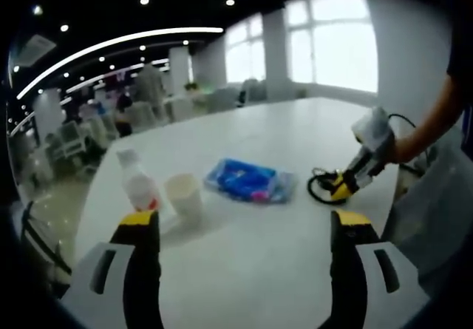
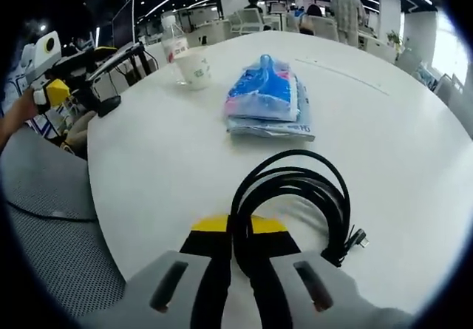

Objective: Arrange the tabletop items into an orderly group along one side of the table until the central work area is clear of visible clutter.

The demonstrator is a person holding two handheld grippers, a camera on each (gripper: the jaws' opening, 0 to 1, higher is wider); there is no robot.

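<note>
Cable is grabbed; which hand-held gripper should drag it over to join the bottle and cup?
Right. The right hand-held gripper is already shut on the coiled black cable. The left hand-held gripper is open, near the bottle and cup, with the blue packet between them and the cable.

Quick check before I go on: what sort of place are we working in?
Probably an open-plan office or canteen: a large white table, more tables and chairs behind, ceiling strip lights and tall windows.

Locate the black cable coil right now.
The black cable coil lies on the white table, pinched by the right claw, nearer than the blue packet.
</note>
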